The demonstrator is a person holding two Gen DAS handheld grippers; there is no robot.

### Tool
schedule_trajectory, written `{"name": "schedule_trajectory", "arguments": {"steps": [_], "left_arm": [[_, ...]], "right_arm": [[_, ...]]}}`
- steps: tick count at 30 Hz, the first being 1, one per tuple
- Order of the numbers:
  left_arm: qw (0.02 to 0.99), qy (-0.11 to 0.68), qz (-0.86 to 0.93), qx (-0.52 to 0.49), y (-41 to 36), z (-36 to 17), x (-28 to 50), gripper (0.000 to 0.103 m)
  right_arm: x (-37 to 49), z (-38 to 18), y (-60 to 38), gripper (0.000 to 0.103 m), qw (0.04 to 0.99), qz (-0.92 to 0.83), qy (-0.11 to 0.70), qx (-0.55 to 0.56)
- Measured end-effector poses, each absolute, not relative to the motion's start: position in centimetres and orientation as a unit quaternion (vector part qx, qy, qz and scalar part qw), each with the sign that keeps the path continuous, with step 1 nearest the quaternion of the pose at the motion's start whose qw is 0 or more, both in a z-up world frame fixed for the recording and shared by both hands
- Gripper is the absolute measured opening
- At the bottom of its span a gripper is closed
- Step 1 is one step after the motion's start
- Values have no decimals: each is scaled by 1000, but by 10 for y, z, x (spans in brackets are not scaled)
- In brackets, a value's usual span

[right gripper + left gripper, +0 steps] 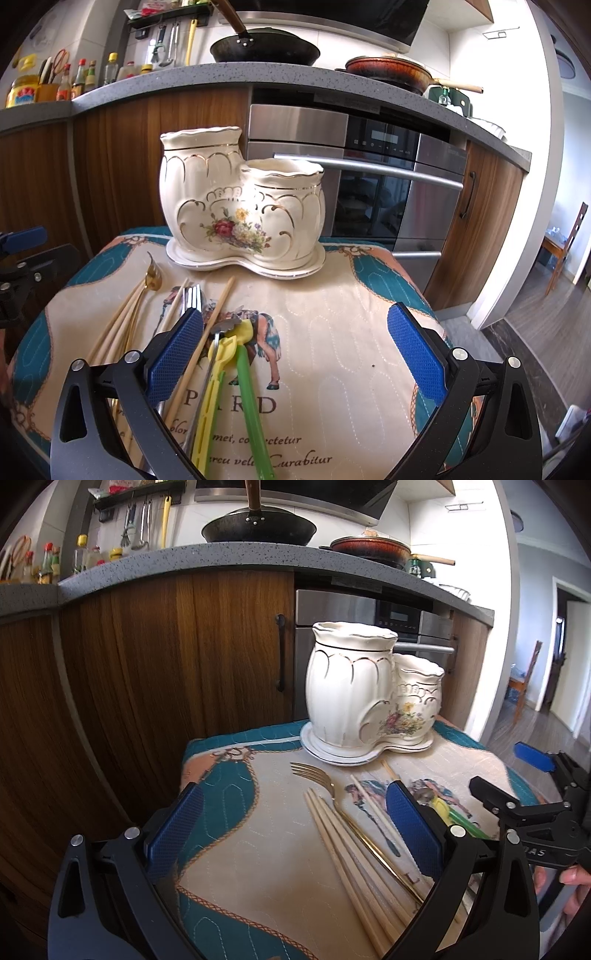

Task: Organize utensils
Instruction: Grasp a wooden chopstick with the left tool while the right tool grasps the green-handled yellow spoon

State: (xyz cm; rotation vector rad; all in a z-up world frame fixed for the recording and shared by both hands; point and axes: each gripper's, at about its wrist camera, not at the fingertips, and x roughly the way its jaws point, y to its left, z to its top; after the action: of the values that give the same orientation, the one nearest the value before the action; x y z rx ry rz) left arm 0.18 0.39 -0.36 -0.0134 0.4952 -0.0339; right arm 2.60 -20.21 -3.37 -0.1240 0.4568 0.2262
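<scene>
Left gripper (295,827): hanging over the near edge of the cloth, jaws spread wide, gripping nothing.
Right gripper (295,350): hanging over the cloth's near right part, jaws spread wide, gripping nothing.
Holder (240,206): white ceramic, two joined pots on one saucer, sitting upright at the far end of the cloth; the taller pot is standing on the left.
Cloth (351,314): quilted, printed with a horse, covering the low surface before the oven (369,166).
Chopsticks (347,845): lying loose in front of the holder, touching the gold fork.
Gold fork (314,775): lying flat, tines pointing toward the holder.
Green and yellow utensils (240,387): lying side by side, just beside the right gripper's left finger.
</scene>
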Motion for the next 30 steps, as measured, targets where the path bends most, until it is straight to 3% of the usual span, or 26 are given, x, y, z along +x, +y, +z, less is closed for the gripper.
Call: {"name": "schedule_trajectory", "arguments": {"steps": [25, 30], "left_arm": [[903, 426, -54, 34, 11, -45, 27, 97], [893, 443, -58, 56, -1, -50, 32, 83]], "right_arm": [[38, -24, -232, 99, 960, 120, 250, -43], [38, -24, -236, 99, 957, 128, 257, -44]]}}
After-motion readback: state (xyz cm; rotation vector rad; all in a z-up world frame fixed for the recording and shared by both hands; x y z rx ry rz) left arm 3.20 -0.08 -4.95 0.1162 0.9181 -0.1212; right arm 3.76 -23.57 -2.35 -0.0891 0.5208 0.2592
